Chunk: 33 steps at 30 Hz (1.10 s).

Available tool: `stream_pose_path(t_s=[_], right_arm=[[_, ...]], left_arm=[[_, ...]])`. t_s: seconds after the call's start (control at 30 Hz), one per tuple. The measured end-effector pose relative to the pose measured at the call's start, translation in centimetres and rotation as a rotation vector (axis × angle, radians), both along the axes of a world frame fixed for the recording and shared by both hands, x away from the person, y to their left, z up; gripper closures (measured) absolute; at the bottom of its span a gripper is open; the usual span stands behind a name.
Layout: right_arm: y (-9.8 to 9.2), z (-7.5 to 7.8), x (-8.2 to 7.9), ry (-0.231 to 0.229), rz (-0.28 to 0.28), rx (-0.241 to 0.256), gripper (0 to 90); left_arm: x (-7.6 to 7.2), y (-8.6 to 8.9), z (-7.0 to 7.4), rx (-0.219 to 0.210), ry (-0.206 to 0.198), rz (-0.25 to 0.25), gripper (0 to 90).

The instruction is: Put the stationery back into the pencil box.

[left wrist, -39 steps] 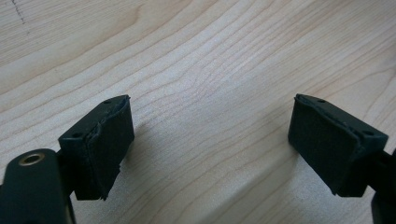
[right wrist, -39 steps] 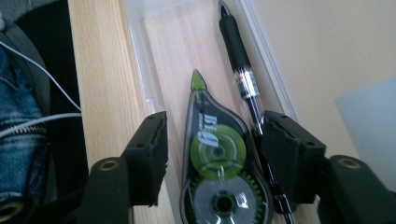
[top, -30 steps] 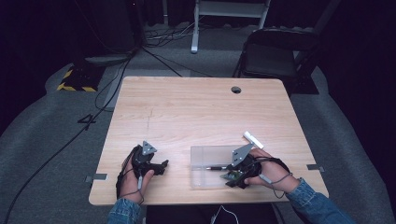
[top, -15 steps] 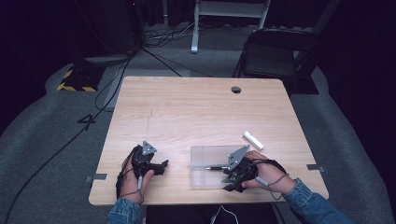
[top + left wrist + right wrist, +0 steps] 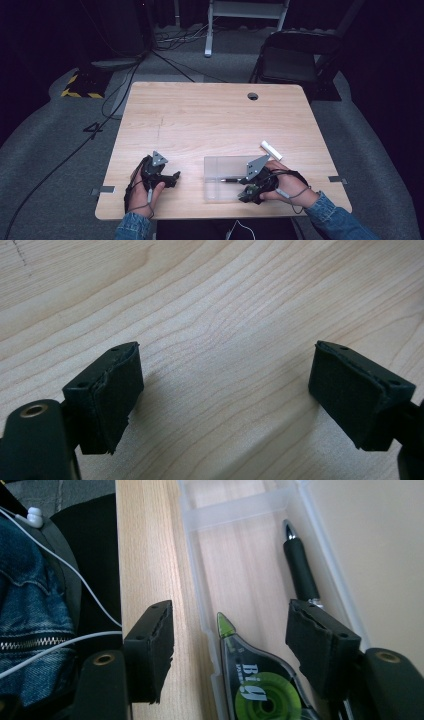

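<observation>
A clear plastic box [image 5: 220, 170] lies near the table's front edge, right of centre. Inside it are a black pen [image 5: 301, 570] and a green correction tape dispenser [image 5: 257, 692]. My right gripper [image 5: 232, 612] is open and hangs low over the box's near end. The dispenser lies between its jaws, which are apart from its sides. In the high view this right gripper [image 5: 246, 189] points left along the box, over the pen [image 5: 230, 180]. My left gripper [image 5: 227, 365] is open above bare wood, with nothing between its fingers. It rests at the front left [image 5: 172, 177].
A white stick-shaped object [image 5: 270, 149] lies on the wooden table [image 5: 210, 120] just behind the right hand. The table's front edge [image 5: 145, 555] runs beside the box, with a denim lap and white earphone cable [image 5: 75, 645] below. A chair [image 5: 292, 60] stands behind the table.
The right hand and gripper have shifted toward the front edge and slightly left, away from the white stick. The left gripper has stayed still.
</observation>
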State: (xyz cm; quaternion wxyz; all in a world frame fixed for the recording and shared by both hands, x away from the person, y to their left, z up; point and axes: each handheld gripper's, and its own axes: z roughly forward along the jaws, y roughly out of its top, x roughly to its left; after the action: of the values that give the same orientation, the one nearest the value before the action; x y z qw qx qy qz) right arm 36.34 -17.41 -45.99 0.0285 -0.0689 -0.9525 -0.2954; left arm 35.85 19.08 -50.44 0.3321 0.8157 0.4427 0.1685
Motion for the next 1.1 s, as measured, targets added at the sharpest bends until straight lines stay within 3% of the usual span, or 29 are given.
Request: stream_pose_path(t_s=[0.43, 0.83, 1.1], right_arm=[[-1.4, 2.6, 0.6, -0.058, -0.123, 0.099, 39.0], [-3.8, 4.2, 2.0, -0.093, -0.273, 0.122, 43.4], [-6.6, 5.3, 3.8, -0.133, -0.416, 0.125, 46.6]], left_arm=[[0.0, 0.0, 0.0, -0.001, -0.001, 0.000, 14.6], [0.0, 0.0, 0.0, -0.001, 0.000, 0.000, 14.6], [0.0, 0.0, 0.0, -0.001, 0.002, 0.000, 14.7]])
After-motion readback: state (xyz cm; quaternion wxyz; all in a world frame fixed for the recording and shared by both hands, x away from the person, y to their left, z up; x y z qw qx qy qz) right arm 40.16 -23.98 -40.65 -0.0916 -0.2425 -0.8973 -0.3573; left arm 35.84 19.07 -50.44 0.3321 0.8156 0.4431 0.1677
